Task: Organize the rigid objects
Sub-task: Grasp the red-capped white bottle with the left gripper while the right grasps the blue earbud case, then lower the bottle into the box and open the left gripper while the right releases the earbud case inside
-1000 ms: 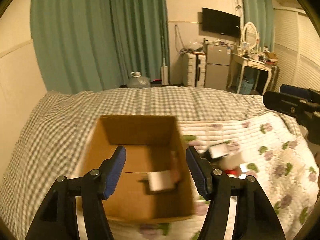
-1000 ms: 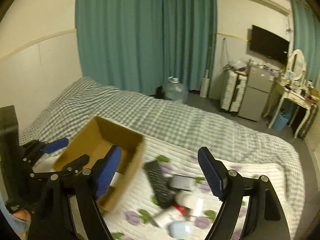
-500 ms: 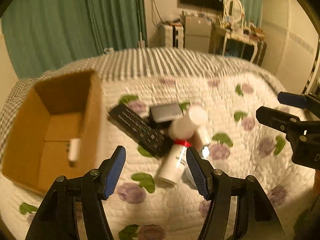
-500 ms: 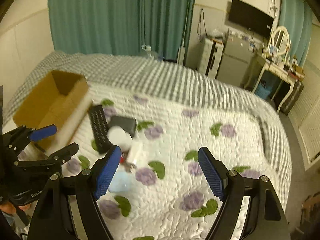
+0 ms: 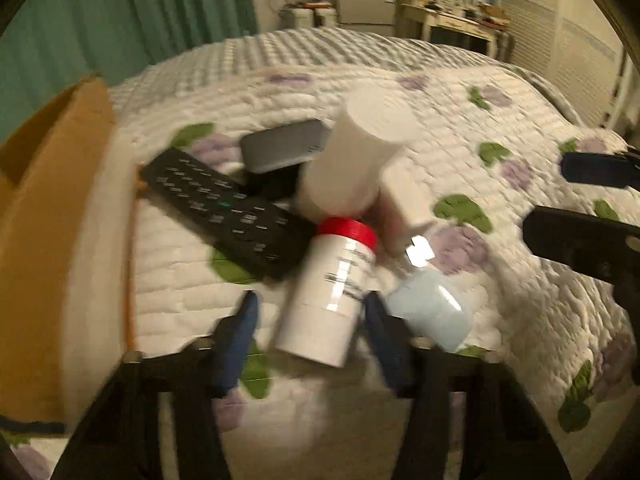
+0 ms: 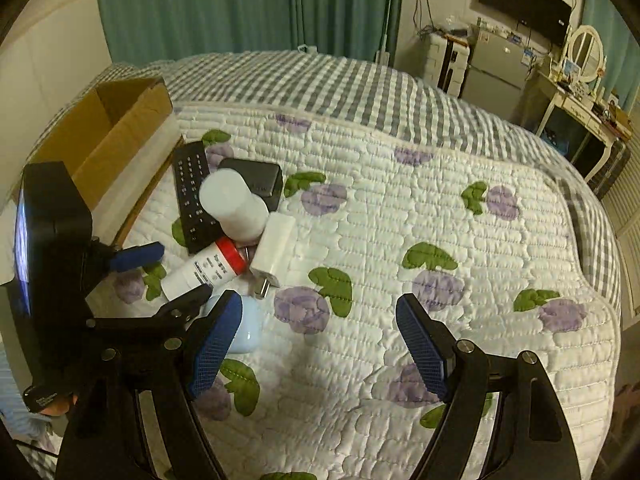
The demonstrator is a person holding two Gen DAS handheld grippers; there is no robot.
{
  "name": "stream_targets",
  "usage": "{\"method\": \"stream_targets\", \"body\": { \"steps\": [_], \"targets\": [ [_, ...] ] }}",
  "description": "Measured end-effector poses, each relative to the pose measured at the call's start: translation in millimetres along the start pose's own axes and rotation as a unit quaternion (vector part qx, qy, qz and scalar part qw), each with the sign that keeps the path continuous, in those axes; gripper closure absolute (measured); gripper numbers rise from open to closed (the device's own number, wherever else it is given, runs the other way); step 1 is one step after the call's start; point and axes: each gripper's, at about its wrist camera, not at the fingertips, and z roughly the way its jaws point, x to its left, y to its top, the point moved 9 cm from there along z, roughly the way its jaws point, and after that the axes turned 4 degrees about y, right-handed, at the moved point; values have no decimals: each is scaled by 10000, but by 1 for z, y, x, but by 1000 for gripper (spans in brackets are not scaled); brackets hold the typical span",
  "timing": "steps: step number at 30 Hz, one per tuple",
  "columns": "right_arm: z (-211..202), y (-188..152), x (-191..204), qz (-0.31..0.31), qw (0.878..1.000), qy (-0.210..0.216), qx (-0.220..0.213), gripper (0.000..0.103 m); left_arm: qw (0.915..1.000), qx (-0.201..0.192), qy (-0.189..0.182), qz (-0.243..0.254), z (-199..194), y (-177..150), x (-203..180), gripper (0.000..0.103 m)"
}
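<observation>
A pile of objects lies on the floral quilt: a white bottle with a red cap (image 5: 328, 292) (image 6: 202, 268), a black remote (image 5: 224, 208) (image 6: 192, 196), a grey power bank (image 5: 284, 146) (image 6: 256, 180), a white cylinder (image 5: 356, 160) (image 6: 232, 204), a white charger (image 5: 404, 204) (image 6: 274, 248) and a pale blue case (image 5: 432, 312) (image 6: 246, 328). My left gripper (image 5: 310, 340) (image 6: 172, 270) is open, its fingers on either side of the red-capped bottle's base. My right gripper (image 6: 316, 344) is open and empty above the quilt.
An open cardboard box (image 5: 48, 240) (image 6: 108, 136) stands at the left of the pile on the bed. The grey checked blanket (image 6: 320, 80) covers the far part. A fridge and a dressing table (image 6: 576, 96) stand beyond the bed.
My left gripper has swung from over the box to the pile and come down around the red-capped bottle. My right gripper has moved closer over the quilt.
</observation>
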Motion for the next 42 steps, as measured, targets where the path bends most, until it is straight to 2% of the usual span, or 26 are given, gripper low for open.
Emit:
{"method": "stream_targets", "body": {
  "steps": [3, 7, 13, 17, 21, 25, 30, 33, 34, 37, 42],
  "targets": [
    [5, -2, 1, -10, 9999, -18, 101, 24, 9998, -96, 14, 190, -2, -3, -3, 62],
    [10, -4, 5, -80, 9998, -7, 181, 24, 9998, -185, -101, -72, -18, -7, 9, 63],
    [21, -9, 19, -326, 9988, 137, 326, 24, 9994, -309, 67, -140, -47, -28, 26, 65],
    [28, -14, 36, -589, 9968, 287, 453, 24, 9998, -82, 183, -89, -41, -44, 33, 65],
    [46, -22, 52, -463, 9947, 457, 796, 24, 9999, 3, 131, -104, -33, -47, 32, 66],
    [62, -30, 57, -509, 9923, 386, 1065, 36, 9998, 47, 26, -169, -29, -48, 32, 66],
    [65, -32, 58, -443, 9917, 504, 1094, 40, 9997, -53, -10, -219, -36, -46, 32, 66],
    [74, -36, 61, -531, 9900, 434, 1232, 42, 9997, -85, 3, -236, -40, -46, 32, 66],
    [77, -36, 62, -559, 9899, 409, 1240, 50, 9997, -85, 12, -240, -41, -46, 32, 66],
    [74, -35, 64, -617, 9904, 421, 1165, 50, 9995, -121, 12, -283, -48, -47, 34, 66],
    [48, -34, 60, -593, 9946, 297, 794, 51, 9994, -249, 19, -234, -64, -44, 32, 66]
  ]
}}
